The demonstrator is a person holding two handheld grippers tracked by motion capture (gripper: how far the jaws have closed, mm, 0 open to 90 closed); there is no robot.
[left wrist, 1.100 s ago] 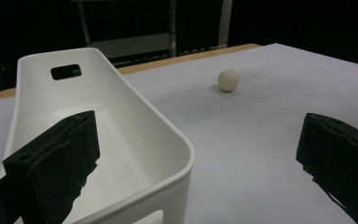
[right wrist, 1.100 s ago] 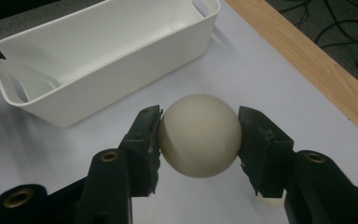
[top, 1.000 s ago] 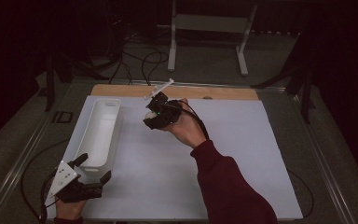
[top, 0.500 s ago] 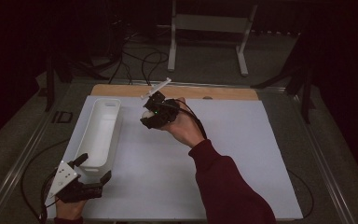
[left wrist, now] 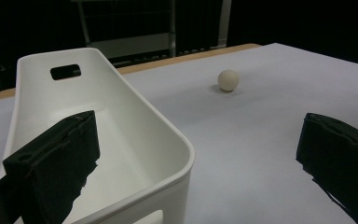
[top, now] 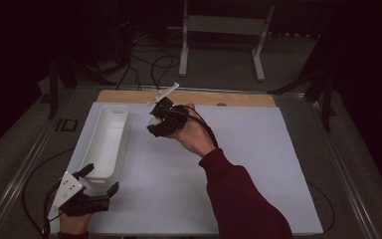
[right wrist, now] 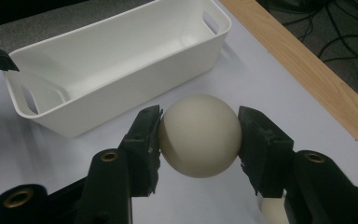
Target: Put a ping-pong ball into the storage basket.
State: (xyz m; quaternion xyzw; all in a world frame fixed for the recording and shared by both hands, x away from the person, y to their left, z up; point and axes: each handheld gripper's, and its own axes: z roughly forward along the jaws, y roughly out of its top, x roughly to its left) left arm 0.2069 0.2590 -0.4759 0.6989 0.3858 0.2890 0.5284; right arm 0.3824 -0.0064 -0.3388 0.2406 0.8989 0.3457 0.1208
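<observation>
A dim high view looks down on a white-covered bench [top: 238, 174]. A long white bin [top: 107, 139] lies lengthwise on the bench's left side. The right gripper [top: 158, 119], held by a hand in a dark red sleeve [top: 238, 199], sits just to the right of the bin's far end. At the bench's near left corner, the left gripper [top: 99, 181] rests at the bin's near end.

From above, the thing in the right gripper is only a pale spot. The right gripper view shows it plainly: a cream ball [right wrist: 199, 135] sits squarely between the two black fingers [right wrist: 147, 135], pressed by one pad on each side, so the right gripper is clamped on the ball. The white bin lies just beyond it, empty, and a second pale round shape [right wrist: 274, 211] peeks out low behind the right finger.

The left gripper view shows its fingers [left wrist: 58, 168] spread wide apart, gripping nothing. One finger sits inside the bin [left wrist: 121, 140] and the other outside, astride the near wall. Farther off on the white surface lies a small cream ball [left wrist: 228, 80], well apart from the bin.
</observation>
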